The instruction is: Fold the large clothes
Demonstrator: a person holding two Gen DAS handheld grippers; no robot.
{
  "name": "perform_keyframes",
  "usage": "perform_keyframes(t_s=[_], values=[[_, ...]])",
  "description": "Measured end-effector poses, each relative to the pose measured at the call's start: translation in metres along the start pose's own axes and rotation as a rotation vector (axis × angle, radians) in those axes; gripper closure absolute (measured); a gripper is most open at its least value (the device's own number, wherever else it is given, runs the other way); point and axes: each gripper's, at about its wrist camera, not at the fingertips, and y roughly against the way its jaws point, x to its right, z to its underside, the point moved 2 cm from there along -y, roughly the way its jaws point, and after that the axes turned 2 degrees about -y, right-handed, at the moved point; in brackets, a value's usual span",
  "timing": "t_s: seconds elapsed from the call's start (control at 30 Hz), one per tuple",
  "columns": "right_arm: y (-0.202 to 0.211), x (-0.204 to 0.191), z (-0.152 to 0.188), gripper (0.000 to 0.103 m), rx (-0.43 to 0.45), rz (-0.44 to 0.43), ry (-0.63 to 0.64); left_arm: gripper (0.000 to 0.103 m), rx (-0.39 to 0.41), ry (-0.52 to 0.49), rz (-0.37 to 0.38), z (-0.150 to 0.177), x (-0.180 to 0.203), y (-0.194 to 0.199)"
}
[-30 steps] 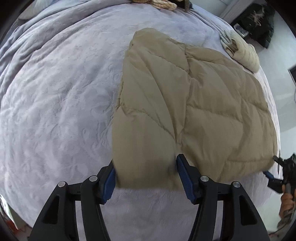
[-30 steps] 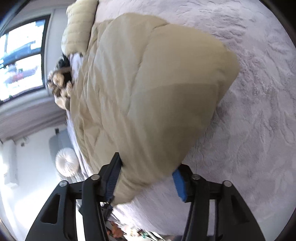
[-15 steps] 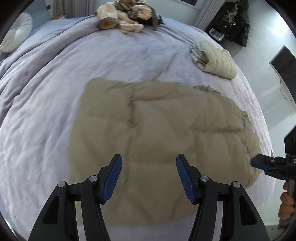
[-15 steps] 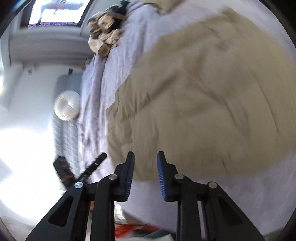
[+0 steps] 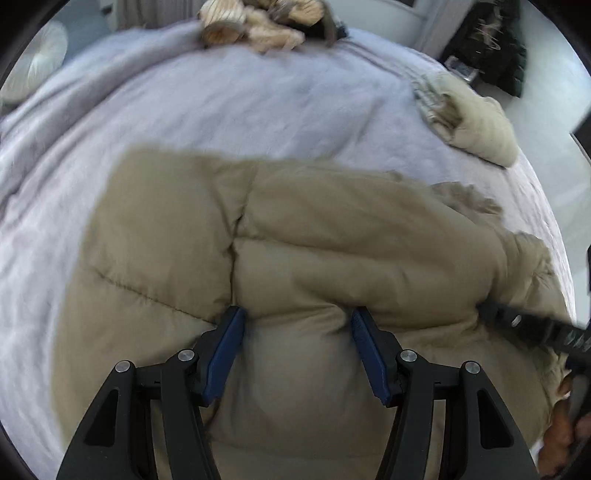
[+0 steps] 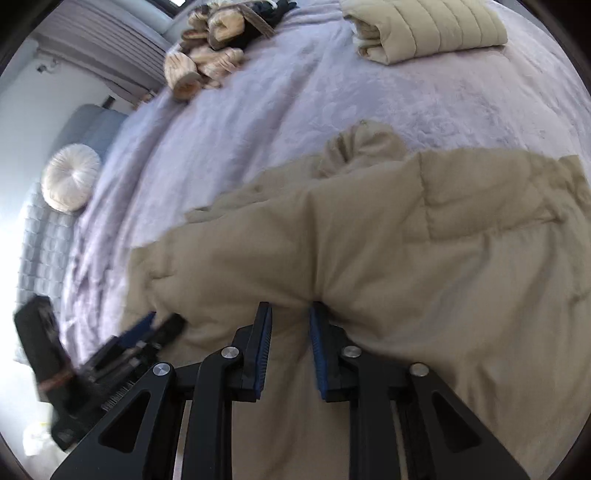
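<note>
A large tan quilted puffer coat (image 5: 332, 236) lies spread on the lavender bedspread (image 5: 229, 99); it also fills the right wrist view (image 6: 424, 240). My left gripper (image 5: 297, 317) is wide open, its blue pads pressed down into the coat's near part with padding bulging between them. My right gripper (image 6: 289, 314) has its jaws nearly together, pinching a fold of the coat near its near edge. The right gripper shows at the right edge of the left wrist view (image 5: 532, 328), and the left gripper shows at the lower left of the right wrist view (image 6: 140, 343).
A folded cream puffer garment (image 6: 424, 29) lies at the bed's far right, also in the left wrist view (image 5: 476, 125). A heap of beige and dark clothes (image 6: 218, 40) lies at the far end. A round white cushion (image 6: 70, 182) rests by the headboard.
Both grippers dropped down onto the coat. The left pressed into its near part, still open. The right narrowed onto a fold of the fabric.
</note>
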Motion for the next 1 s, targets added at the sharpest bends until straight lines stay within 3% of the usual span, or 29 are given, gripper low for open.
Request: perform_keyframes(t_s=[0.07,0.2,0.4,0.53,0.67,0.7,0.73,0.77,0.9,1.0], values=[[-0.022,0.012,0.003,0.091,-0.026,0.003,-0.015,0.041,0.004,-0.028,-0.019,0.002,0.002,-0.008],[-0.037,0.024,0.007,0.091,-0.028,-0.010,-0.024,0.041,0.012,-0.068,-0.044,0.003,0.008,-0.018],[-0.034,0.032,0.010,0.091,-0.025,-0.032,-0.023,0.041,0.003,-0.080,-0.004,-0.003,0.001,0.000],[-0.033,0.038,0.012,0.091,-0.015,-0.046,-0.020,0.041,0.052,-0.050,0.047,-0.010,-0.030,0.036],[-0.034,0.039,0.014,0.091,0.001,-0.061,-0.013,0.041,0.033,0.039,0.095,-0.011,-0.081,0.055],[-0.034,0.039,0.014,0.091,0.002,-0.062,-0.014,0.035,0.025,0.059,0.097,-0.010,-0.094,0.057],[-0.034,0.038,0.015,0.091,0.002,-0.062,-0.015,0.015,0.024,0.072,0.093,-0.009,-0.104,0.059],[-0.034,0.039,0.015,0.091,0.001,-0.062,-0.018,0.010,0.029,0.089,0.072,-0.007,-0.116,0.062],[-0.032,0.038,0.015,0.091,-0.014,-0.056,-0.028,0.010,0.019,0.141,0.065,0.001,-0.143,0.063],[-0.029,0.037,0.015,0.091,-0.021,-0.046,-0.031,0.010,-0.023,0.211,0.131,0.012,-0.164,0.052]])
